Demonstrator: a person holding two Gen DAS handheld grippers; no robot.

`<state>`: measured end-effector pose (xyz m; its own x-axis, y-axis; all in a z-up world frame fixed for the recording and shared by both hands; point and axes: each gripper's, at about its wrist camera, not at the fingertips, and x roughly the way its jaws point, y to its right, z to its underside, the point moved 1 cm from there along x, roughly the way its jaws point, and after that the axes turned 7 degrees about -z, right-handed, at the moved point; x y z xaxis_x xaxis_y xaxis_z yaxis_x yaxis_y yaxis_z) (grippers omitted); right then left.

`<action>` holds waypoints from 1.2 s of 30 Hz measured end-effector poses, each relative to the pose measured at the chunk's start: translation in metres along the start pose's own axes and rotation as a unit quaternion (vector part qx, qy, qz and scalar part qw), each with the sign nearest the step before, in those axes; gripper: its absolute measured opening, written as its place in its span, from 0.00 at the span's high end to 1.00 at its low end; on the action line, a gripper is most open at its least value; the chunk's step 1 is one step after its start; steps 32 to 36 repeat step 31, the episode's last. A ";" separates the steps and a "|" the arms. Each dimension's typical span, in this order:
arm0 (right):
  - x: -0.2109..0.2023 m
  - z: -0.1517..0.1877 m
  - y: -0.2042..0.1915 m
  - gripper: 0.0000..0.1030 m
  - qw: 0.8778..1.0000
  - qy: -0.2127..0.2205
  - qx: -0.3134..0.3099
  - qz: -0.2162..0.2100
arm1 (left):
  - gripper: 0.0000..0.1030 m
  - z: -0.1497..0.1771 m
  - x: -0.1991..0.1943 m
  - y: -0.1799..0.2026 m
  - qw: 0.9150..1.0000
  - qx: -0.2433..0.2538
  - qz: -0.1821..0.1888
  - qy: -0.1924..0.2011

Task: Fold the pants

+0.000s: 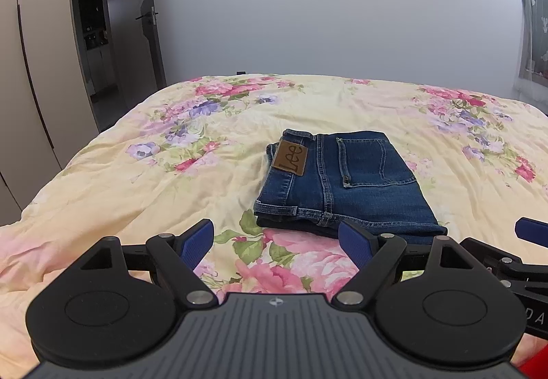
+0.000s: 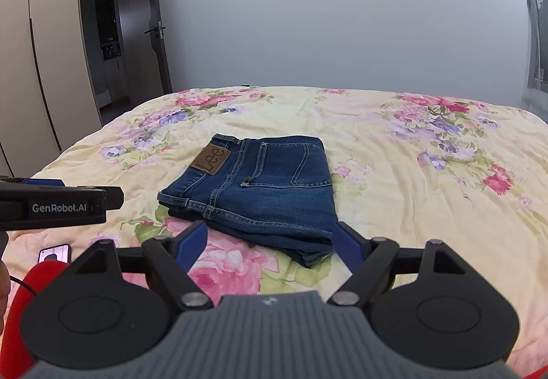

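Observation:
Blue jeans (image 1: 346, 183) lie folded into a compact stack on the floral bedspread (image 1: 144, 180), back pocket and brown Lee patch (image 1: 289, 158) facing up. They also show in the right wrist view (image 2: 260, 194). My left gripper (image 1: 277, 243) is open and empty, held just short of the stack's near edge. My right gripper (image 2: 269, 243) is open and empty, its blue pads either side of the stack's near corner, not touching. The left gripper's body shows at the left of the right wrist view (image 2: 61, 207).
The bedspread (image 2: 428, 207) covers the whole bed. A phone (image 2: 54, 254) lies on the bed at the near left by a black cable. Wardrobe doors (image 1: 30, 87) and an open door (image 1: 137, 22) stand at left; a curtain (image 1: 534, 36) hangs at right.

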<state>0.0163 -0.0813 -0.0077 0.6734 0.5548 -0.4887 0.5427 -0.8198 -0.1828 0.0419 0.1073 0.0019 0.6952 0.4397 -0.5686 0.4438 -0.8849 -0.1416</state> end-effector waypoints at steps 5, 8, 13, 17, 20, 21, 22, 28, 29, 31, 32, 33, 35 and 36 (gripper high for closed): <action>-0.001 0.000 0.000 0.26 1.000 -0.001 0.000 0.000 | 0.06 0.001 0.000 0.001 1.000 -0.001 0.000 0.001; -0.001 0.000 0.000 0.26 1.000 -0.001 0.000 0.000 | 0.06 0.000 0.000 -0.001 1.000 0.002 -0.001 0.001; 0.000 0.000 0.000 0.26 1.000 -0.001 0.000 0.000 | 0.07 -0.002 0.001 -0.003 1.000 0.004 -0.003 0.002; -0.001 0.000 0.000 0.26 1.000 -0.002 -0.001 0.000 | 0.07 -0.003 0.000 -0.003 1.000 0.006 -0.004 0.004; -0.001 0.000 -0.001 0.26 1.000 -0.001 -0.001 -0.001 | 0.07 -0.003 0.000 -0.003 1.000 0.007 -0.005 0.005; -0.001 0.000 -0.001 0.26 1.000 -0.001 -0.002 -0.001 | 0.07 -0.003 0.000 -0.003 1.000 0.006 -0.005 0.005; -0.001 0.000 -0.001 0.26 1.000 -0.001 -0.001 -0.001 | 0.07 -0.003 0.000 -0.002 1.000 0.006 -0.006 0.004; -0.001 0.001 -0.001 0.26 1.000 -0.002 -0.001 -0.002 | 0.07 -0.003 -0.001 -0.003 1.000 0.007 -0.006 0.008; -0.001 0.001 -0.002 0.26 1.000 -0.002 -0.001 -0.002 | 0.07 -0.003 -0.001 -0.004 1.000 0.007 -0.007 0.009; -0.001 0.001 -0.002 0.26 1.000 -0.002 -0.001 -0.002 | 0.07 -0.002 -0.002 -0.003 1.000 0.006 -0.007 0.009; -0.001 0.001 -0.002 0.26 1.000 -0.002 -0.001 -0.002 | 0.07 -0.002 -0.002 -0.003 1.000 0.006 -0.007 0.009; -0.001 0.001 -0.002 0.26 1.000 -0.002 -0.001 -0.002 | 0.07 -0.002 -0.002 -0.003 1.000 0.006 -0.007 0.009; -0.001 0.001 -0.002 0.26 1.000 -0.002 -0.001 -0.002 | 0.07 -0.002 -0.002 -0.003 1.000 0.006 -0.007 0.009; -0.001 0.001 -0.002 0.26 1.000 -0.002 -0.001 -0.002 | 0.07 -0.002 -0.002 -0.003 1.000 0.006 -0.007 0.009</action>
